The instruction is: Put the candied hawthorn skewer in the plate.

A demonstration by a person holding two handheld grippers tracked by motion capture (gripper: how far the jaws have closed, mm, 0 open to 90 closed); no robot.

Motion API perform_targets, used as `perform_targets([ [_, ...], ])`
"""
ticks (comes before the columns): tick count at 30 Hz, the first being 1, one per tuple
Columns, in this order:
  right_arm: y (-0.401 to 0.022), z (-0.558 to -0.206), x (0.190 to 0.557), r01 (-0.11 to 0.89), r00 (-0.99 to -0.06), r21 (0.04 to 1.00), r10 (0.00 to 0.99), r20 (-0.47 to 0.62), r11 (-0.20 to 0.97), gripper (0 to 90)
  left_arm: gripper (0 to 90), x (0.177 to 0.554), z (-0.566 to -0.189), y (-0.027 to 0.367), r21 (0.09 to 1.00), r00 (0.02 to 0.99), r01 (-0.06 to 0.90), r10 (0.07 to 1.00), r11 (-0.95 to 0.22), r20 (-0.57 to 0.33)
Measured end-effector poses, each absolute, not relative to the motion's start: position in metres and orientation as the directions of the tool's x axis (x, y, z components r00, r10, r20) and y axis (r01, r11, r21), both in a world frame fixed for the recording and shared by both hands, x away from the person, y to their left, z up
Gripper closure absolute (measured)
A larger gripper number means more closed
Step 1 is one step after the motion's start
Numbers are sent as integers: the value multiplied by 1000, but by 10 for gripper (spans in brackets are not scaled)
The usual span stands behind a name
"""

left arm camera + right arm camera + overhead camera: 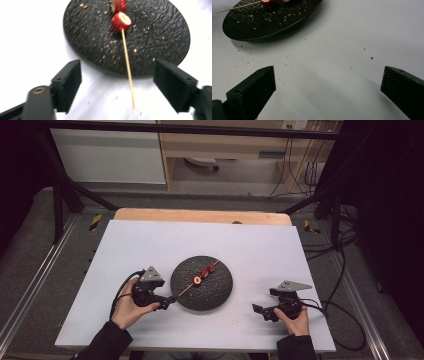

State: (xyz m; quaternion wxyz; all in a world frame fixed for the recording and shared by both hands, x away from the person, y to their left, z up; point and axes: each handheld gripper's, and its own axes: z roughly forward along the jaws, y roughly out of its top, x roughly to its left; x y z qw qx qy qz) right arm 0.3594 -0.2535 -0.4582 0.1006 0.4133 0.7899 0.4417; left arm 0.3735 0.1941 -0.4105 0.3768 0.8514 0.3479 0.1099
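Note:
A thin wooden skewer (200,277) with red fruit pieces (120,21) threaded on it lies across a dark round textured plate (220,295) in the middle of the white table. The skewer's bare end (128,67) sticks out over the plate's near-left rim onto the table. My left gripper (167,302) is just left of the plate. In the left gripper view it (118,72) is open, and the bare stick lies between the jaws untouched. My right gripper (262,311) is at the front right, apart from the plate. It (328,72) stands open over bare table.
Crumbs dot the plate (262,25) and the white table top (150,245) around it. A wooden strip (200,215) borders the table's far edge. A black metal frame and cables (320,240) stand beyond the table at the right.

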Motion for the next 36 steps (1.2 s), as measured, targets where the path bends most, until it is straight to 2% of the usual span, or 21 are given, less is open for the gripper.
perform_targets([
  [7,-253,-458,359,564,-641,779,740,204,274,5,104,365,-417,226,737,703,507,709,-446,-55],
  [13,-254,-458,359,564,-641,777,741,199,279,5,76,357,-428,247,756,701,497,711,-426,-60],
  [24,-253,-460,358,569,-639,768,746,186,295,5,75,344,-451,278,769,679,503,731,-395,-69],
  [36,-253,-460,358,571,-640,764,745,186,300,5,85,341,-455,285,774,671,503,738,-384,-70],
])
